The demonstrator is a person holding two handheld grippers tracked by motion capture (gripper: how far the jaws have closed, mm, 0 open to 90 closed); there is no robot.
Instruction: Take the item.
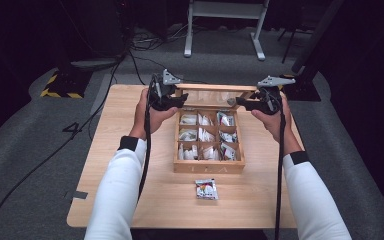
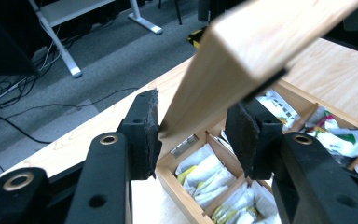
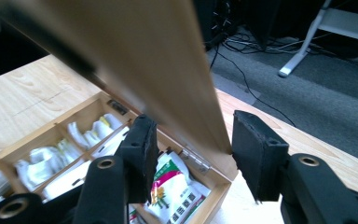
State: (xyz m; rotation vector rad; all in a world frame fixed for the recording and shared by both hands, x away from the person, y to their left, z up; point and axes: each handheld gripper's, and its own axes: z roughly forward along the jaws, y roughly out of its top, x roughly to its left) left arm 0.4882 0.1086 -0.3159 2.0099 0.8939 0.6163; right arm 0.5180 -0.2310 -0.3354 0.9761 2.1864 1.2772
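Observation:
A wooden box (image 1: 209, 167) with several compartments of white sachets (image 1: 203, 135) stands on the table (image 1: 125, 160). Its hinged lid (image 1: 215, 87), a wooden frame with a clear pane, is raised at the far side. My left gripper (image 1: 182, 100) holds the lid's left end and my right gripper (image 1: 232, 101) its right end. In the left gripper view the lid (image 2: 261, 37) slants between the pads of the left gripper (image 2: 193, 121), above the sachets (image 2: 205, 172). In the right gripper view the lid (image 3: 144, 56) runs between the pads of the right gripper (image 3: 191, 135), over a green and red sachet (image 3: 172, 186).
One loose sachet (image 1: 206, 189) lies on the table in front of the box. Beyond the far edge are a white desk frame (image 1: 225, 15), floor cables (image 1: 145, 45), a yellow-and-black striped base (image 1: 62, 85) and a black stand base (image 1: 302, 87).

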